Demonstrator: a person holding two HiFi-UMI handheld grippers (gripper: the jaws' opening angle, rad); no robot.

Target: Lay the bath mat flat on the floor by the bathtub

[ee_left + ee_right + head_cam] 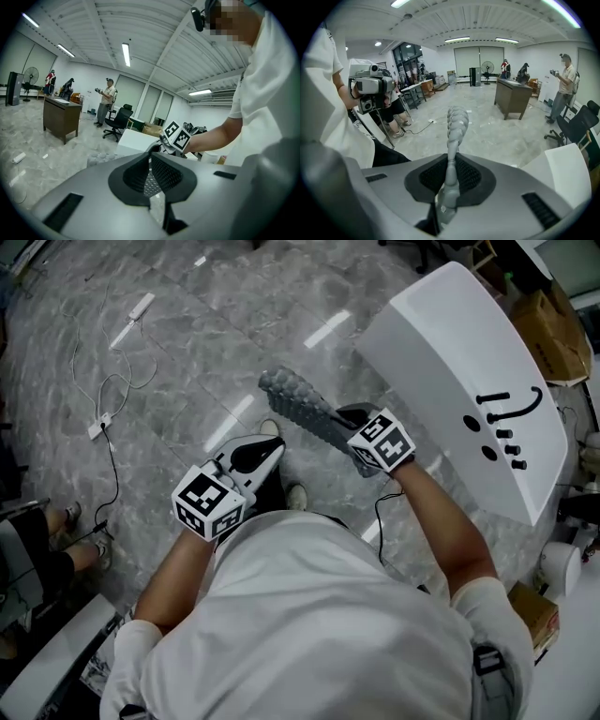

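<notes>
The grey bumpy bath mat [298, 401] hangs out in the air over the floor, in front of the white bathtub [450, 352]. My right gripper [349, 420] is shut on one end of it. In the right gripper view the mat [457, 124] stands edge-on, rising straight out of the jaws of that gripper [450, 180]. My left gripper [255, 454] is lower and to the left, apart from the mat, its jaws together with nothing in them. The left gripper view looks past its own jaws [149, 178] to the right gripper's marker cube [177, 136], the mat [101, 159] and the tub [133, 140].
A power strip with white cables [101, 423] lies on the marble floor at the left. A seated person's feet [70, 519] are at the left edge. Cardboard boxes [553, 329] stand behind the tub. A brown desk [61, 117] and an office chair [117, 123] stand farther off.
</notes>
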